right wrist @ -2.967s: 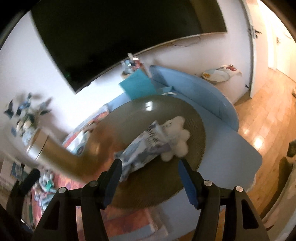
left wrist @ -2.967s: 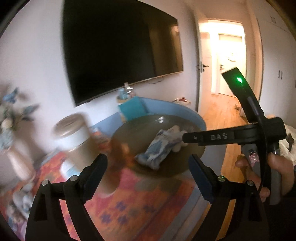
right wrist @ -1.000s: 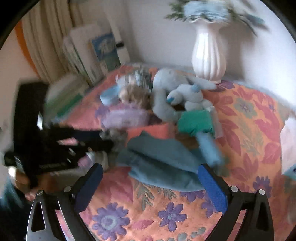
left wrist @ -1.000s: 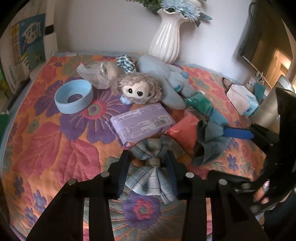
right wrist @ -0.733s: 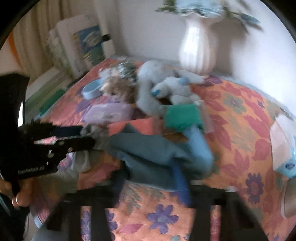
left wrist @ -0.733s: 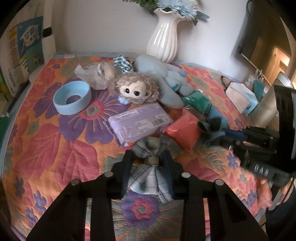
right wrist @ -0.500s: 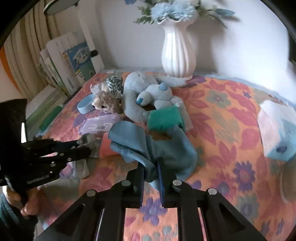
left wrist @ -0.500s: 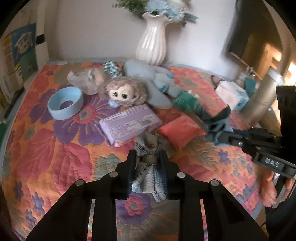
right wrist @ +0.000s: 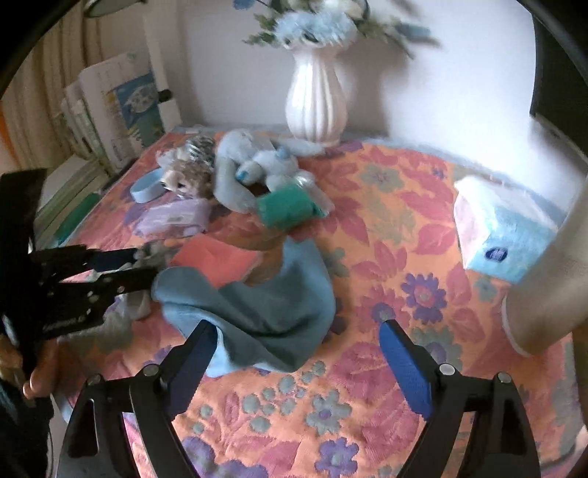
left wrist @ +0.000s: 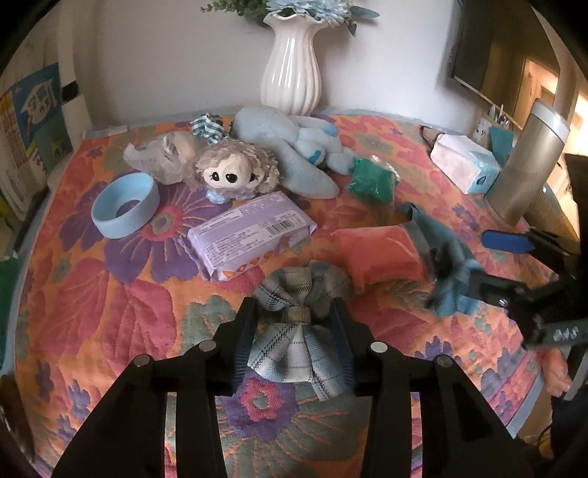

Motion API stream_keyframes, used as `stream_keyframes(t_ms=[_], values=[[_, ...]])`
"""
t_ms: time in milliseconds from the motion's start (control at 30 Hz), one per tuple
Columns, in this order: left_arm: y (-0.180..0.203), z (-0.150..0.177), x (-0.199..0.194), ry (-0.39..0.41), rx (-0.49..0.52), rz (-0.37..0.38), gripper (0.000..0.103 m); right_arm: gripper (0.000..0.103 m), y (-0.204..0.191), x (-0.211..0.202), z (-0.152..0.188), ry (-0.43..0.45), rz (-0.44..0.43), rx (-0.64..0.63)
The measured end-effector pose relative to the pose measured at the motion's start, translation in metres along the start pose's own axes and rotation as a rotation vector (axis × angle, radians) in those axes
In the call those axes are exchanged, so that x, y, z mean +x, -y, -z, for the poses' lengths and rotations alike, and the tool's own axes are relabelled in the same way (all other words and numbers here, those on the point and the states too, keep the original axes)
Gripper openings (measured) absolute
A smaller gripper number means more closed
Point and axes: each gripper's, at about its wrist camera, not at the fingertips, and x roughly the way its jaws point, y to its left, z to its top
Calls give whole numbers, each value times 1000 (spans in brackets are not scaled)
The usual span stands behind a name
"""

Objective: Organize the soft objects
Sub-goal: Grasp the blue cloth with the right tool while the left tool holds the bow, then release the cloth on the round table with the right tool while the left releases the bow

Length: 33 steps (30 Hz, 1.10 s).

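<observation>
Floral quilted bedspread (left wrist: pixel 92 301), white vase (left wrist: pixel 292 62) at wall, left gripper (left wrist: pixel 294 316) pinching plaid bow (left wrist: pixel 299 323), right gripper (right wrist: pixel 294 353) spread over blue cloth (right wrist: pixel 264 312), bare quilt nearest

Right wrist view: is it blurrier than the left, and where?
Right wrist: yes, smeared throughout, worst on the flowers and plush pile; blue cloth edges soft. Left wrist: mostly sharp, barcode legible on the purple pack; only the cloth and right gripper blur. Both bend straight lines at the rim.
</observation>
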Motion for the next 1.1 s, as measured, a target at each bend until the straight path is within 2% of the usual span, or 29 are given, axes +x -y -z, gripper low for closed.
stream_keyframes(t_ms=[100, 133, 167, 200, 233, 267, 300, 400, 500, 667, 933, 1100], values=[[-1, 0, 0, 1, -2, 3, 37, 89, 6, 19, -8, -63, -78, 54], [-1, 0, 0, 1, 2, 2, 37, 89, 4, 20, -8, -55, -72, 51], [0, 0, 0, 2, 5, -1, 35, 82, -2, 20, -8, -48, -58, 26], [1, 0, 0, 4, 9, -4, 26, 56, -9, 19, -7, -47, -48, -9], [2, 0, 0, 4, 17, 1, 24, 45, -19, 18, -5, -39, -35, -64], [4, 0, -1, 7, 24, 1, 20, 28, -26, 15, -2, -32, -30, -101], [6, 1, -3, 16, 36, -9, 19, 19, -32, 12, 1, -28, -27, -123], [8, 4, -14, 57, 45, 1, 18, 16, -31, 0, 10, -7, -30, -106], [5, 11, -32, 102, 2, 94, 18, 16, -17, -22, 17, 26, -34, -60], [15, 14, -58, 168, -30, 176, 18, 16, 15, -60, 23, 80, -36, 31], [71, -2, -86, 223, 55, 277, 18, 16, 50, -118, 32, 173, -4, 109], [117, -23, -92, 247, 133, 341, 18, 16, 79, -158, 39, 235, 68, 144]])
